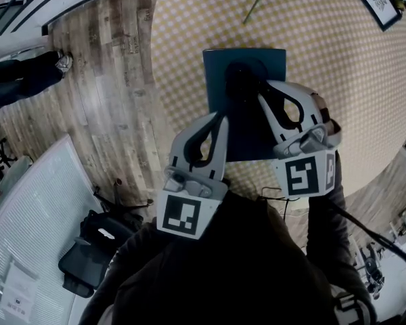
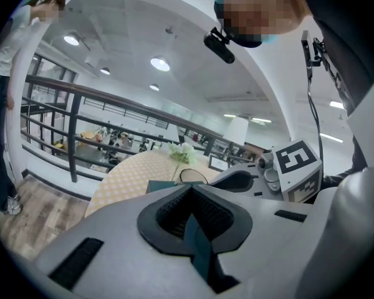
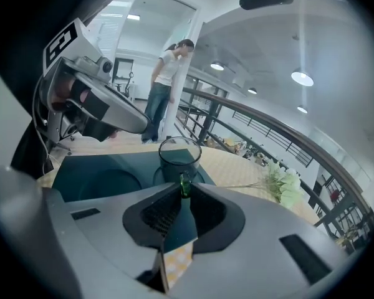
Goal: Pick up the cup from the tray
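On tray [image 1: 220,73] — right claw [image 3: 184,189] pinches cup [image 3: 177,159] handle, shown only by right gripper view | left claw [image 2: 191,190] closed

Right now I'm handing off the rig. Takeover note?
Left gripper: shut, empty, held over the tray.
Right gripper: jaws closed on the cup's green handle, as far as its view shows.
Cup: upright on the tray, in a round recess, not yet lifted.
Done: approach and grasp.
Left: lift the cup straight up, clear of the tray. Check first that the grip on the handle holds.
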A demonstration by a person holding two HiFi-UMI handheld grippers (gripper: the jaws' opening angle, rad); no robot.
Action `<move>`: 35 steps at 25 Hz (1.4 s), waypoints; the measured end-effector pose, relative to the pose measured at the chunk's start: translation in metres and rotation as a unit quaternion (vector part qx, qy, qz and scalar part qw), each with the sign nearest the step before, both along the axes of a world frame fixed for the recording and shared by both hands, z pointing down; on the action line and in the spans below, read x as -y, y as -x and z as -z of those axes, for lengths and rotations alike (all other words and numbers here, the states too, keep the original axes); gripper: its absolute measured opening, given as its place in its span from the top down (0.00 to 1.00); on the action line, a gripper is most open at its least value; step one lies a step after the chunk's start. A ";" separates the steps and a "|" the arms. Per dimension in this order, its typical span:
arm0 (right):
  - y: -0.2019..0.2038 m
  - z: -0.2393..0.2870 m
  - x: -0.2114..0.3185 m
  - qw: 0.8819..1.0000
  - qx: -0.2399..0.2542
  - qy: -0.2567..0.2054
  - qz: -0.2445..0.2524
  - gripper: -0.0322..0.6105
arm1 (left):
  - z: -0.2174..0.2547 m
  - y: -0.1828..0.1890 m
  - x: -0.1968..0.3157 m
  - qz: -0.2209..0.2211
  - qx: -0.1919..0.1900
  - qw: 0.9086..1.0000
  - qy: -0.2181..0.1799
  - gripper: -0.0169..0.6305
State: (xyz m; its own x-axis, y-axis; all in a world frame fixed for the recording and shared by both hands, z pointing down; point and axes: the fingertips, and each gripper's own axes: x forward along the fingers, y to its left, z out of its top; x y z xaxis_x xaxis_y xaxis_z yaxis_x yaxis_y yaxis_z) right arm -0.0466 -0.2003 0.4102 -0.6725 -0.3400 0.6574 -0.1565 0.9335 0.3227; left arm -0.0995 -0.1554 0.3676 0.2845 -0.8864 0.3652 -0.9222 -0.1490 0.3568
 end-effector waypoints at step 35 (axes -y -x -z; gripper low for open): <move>-0.018 0.010 -0.020 0.997 0.018 0.006 -0.079 0.88 | 0.017 -0.003 -0.034 -0.016 0.003 1.000 -0.024 0.97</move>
